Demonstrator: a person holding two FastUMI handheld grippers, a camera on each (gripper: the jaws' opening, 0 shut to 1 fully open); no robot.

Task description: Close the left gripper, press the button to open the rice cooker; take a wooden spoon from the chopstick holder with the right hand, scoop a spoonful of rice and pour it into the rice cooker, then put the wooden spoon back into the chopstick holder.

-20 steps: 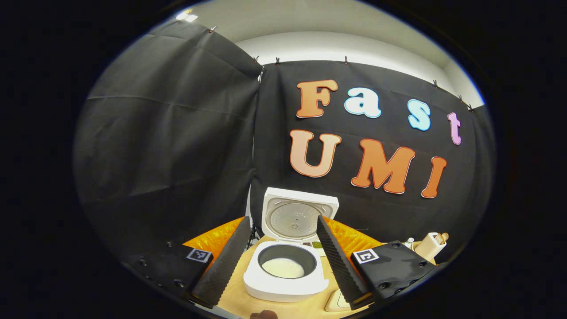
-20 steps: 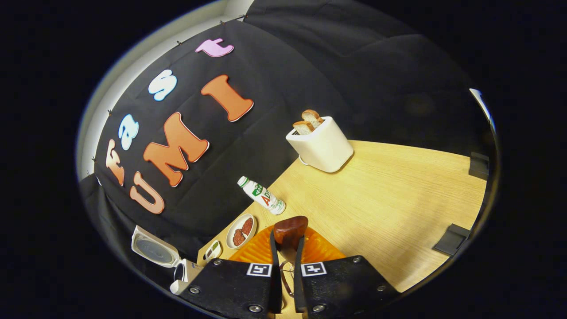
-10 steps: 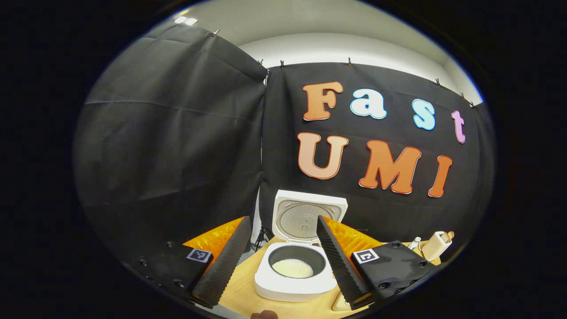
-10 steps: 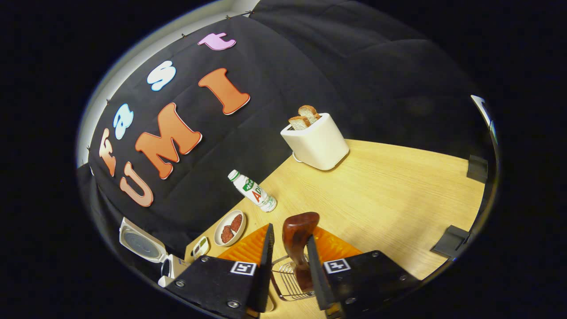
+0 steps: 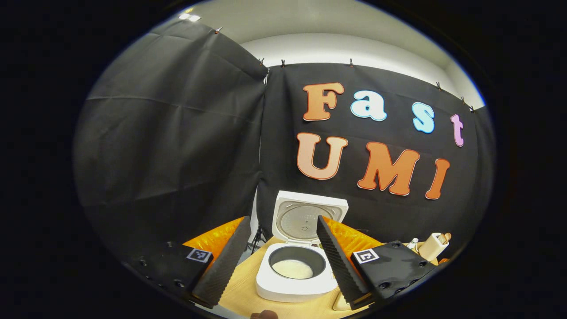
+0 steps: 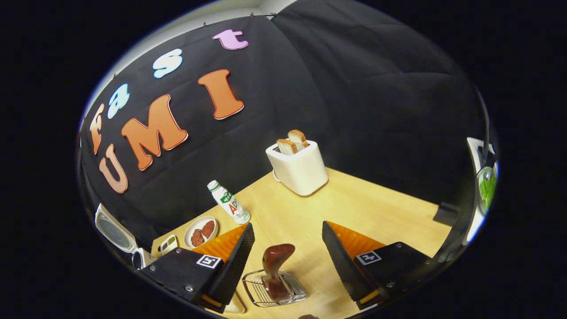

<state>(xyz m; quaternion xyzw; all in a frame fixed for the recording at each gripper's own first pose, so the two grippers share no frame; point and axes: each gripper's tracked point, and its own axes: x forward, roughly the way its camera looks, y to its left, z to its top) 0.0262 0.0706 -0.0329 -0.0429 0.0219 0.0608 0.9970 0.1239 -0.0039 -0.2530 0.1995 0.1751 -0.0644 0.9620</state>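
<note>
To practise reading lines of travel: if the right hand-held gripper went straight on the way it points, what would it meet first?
Probably the wooden spoon standing in the wire holder, between the open fingers of the right hand-held gripper; depth is uncertain.

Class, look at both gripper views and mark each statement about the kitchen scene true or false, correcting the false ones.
1. The rice cooker lid stands open. True.
2. The right gripper is shut on the spoon. False: its fingers are spread apart, and the spoon stands in the wire holder.
3. The pot holds rice. True.
4. The toaster is empty. False: two bread slices stick out of it.
5. The bottle lies flat. False: it stands upright beside a plate.
</note>
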